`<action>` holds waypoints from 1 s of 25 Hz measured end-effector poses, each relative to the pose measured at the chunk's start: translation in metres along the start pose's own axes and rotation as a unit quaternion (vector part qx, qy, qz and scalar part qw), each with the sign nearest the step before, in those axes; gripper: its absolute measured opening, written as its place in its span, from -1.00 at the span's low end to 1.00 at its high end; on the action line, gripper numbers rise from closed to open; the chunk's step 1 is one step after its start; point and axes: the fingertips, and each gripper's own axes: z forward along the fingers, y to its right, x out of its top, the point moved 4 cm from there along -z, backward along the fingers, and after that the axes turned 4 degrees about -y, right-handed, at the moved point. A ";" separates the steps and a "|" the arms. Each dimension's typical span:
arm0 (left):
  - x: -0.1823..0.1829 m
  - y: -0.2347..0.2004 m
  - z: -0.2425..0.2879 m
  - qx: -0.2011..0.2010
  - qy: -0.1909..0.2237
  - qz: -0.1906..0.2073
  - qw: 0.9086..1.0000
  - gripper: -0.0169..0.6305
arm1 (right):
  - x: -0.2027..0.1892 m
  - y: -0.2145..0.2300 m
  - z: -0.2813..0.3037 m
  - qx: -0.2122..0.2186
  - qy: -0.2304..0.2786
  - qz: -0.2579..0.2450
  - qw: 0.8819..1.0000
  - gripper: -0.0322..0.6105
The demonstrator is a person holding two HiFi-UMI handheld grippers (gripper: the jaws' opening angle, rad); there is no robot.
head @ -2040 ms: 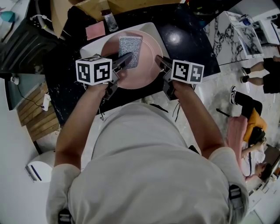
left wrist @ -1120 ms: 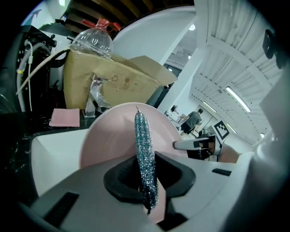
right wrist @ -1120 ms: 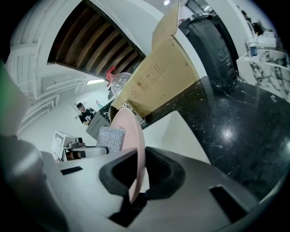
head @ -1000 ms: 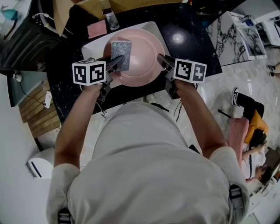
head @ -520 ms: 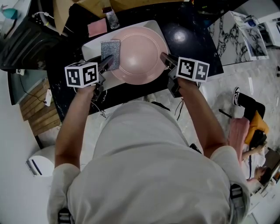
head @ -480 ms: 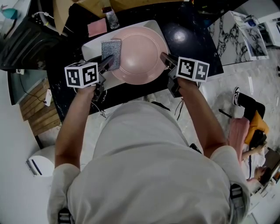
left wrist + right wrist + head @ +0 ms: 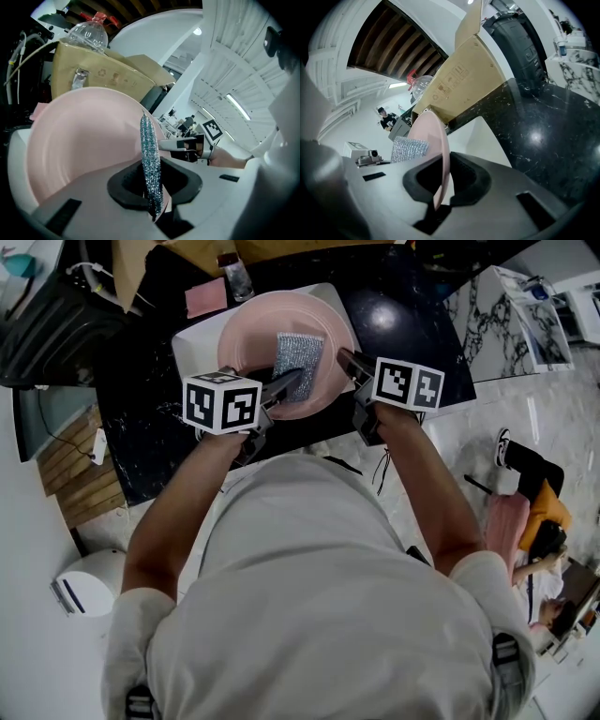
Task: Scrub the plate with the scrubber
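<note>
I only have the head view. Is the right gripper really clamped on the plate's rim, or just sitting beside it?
Observer: Clamped. In the right gripper view the right gripper has its jaws closed on the rim of the pink plate, which runs edge-on between them.
Operator: And is the left one gripping the scrubber firmly?
Observer: Yes. In the left gripper view the scrubber shows edge-on, pinched between the jaws of the left gripper, with the plate's inner face beside it.
</note>
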 end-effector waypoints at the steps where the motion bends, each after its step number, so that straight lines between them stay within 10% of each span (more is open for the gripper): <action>1: -0.001 0.004 0.007 -0.006 -0.003 0.001 1.000 -0.73 | 0.001 -0.002 0.001 0.001 0.001 -0.001 1.000 -0.83; 9: -0.004 0.006 0.021 -0.018 -0.008 -0.012 1.000 -0.73 | 0.004 -0.001 0.000 0.006 -0.002 -0.005 1.000 -0.83; 25: -0.024 -0.062 -0.048 0.088 0.001 -0.004 0.996 -0.73 | 0.007 0.013 -0.004 -0.013 -0.026 -0.018 0.999 -0.82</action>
